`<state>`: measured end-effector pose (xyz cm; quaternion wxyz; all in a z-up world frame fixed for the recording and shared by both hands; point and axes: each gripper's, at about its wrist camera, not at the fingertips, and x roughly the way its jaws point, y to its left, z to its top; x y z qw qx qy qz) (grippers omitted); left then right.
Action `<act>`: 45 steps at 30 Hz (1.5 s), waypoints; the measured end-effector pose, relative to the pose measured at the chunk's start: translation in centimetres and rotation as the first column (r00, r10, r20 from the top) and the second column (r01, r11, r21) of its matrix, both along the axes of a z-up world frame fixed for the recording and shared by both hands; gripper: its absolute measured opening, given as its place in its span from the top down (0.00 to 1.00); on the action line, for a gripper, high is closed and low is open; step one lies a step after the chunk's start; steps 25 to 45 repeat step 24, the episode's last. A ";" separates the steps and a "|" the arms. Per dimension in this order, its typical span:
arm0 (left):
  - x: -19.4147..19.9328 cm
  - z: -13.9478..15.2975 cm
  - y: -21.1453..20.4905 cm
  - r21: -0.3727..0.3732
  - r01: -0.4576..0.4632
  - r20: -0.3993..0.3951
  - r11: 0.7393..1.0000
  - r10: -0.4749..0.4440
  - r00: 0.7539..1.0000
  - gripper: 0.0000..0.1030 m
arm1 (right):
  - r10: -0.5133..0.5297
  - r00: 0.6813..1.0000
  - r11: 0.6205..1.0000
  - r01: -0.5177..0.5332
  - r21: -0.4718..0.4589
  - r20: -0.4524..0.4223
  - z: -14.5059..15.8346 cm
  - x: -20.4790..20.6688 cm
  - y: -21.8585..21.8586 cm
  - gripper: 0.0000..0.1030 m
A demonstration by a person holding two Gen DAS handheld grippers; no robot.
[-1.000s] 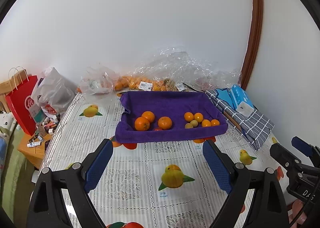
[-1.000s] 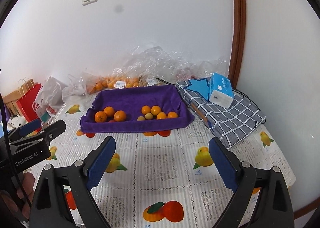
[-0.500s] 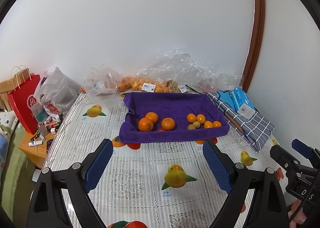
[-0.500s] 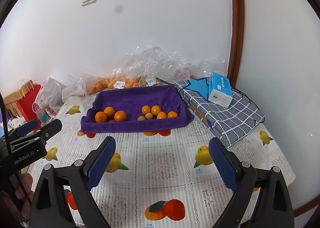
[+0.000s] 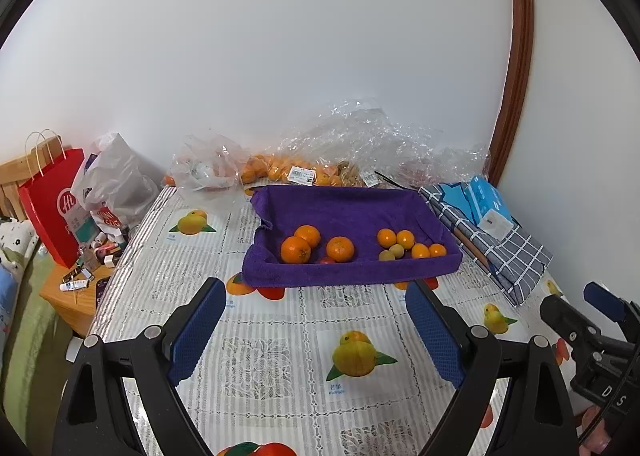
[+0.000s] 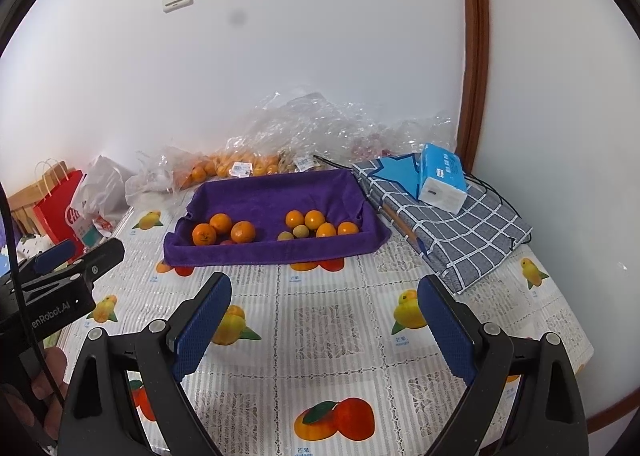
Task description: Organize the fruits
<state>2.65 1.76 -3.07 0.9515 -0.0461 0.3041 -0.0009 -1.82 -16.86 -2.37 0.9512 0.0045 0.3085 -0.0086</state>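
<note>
Hovering over the patterned tablecloth [image 5: 280, 320], the left gripper [image 5: 316, 332] and right gripper [image 6: 324, 330] both stand wide open with nothing between their blue pads; neither touches any fruit. In the middle of each frame sits the purple tray [image 5: 352, 276], a box lined with purple cloth, well beyond the fingertips. Inside it the fruit already lies in two clusters: three larger oranges [image 5: 296, 250] toward its left end, with something small and red half hidden beside them, and a group of small oranges [image 5: 404, 239] with two pale yellowish fruits [image 5: 387, 256] toward its right end. Behind the tray, along the wall in the upper middle of the frame, clear plastic bags [image 5: 360, 135] hold more oranges. At the right lies a folded checked cloth [image 6: 460, 232] with a tissue pack [image 6: 442, 175] on top.

By the look of it, sorting is partly done: some fruit is grouped in the tray, while the bagged fruit may remain. Whether the pale fruits need separating cannot be told.
</note>
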 end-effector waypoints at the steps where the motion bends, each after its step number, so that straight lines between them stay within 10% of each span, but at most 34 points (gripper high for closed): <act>1: 0.0 0.0 0.0 -0.002 0.001 -0.002 1.000 -0.001 1.000 0.11 | -0.003 1.000 1.000 0.003 -0.002 0.001 0.0 0.0 0.0 0.09; 45: -0.2 0.2 0.1 0.002 0.003 0.010 1.000 -0.003 1.000 0.11 | -0.017 1.000 1.000 0.017 -0.019 0.006 0.1 -0.3 0.2 0.09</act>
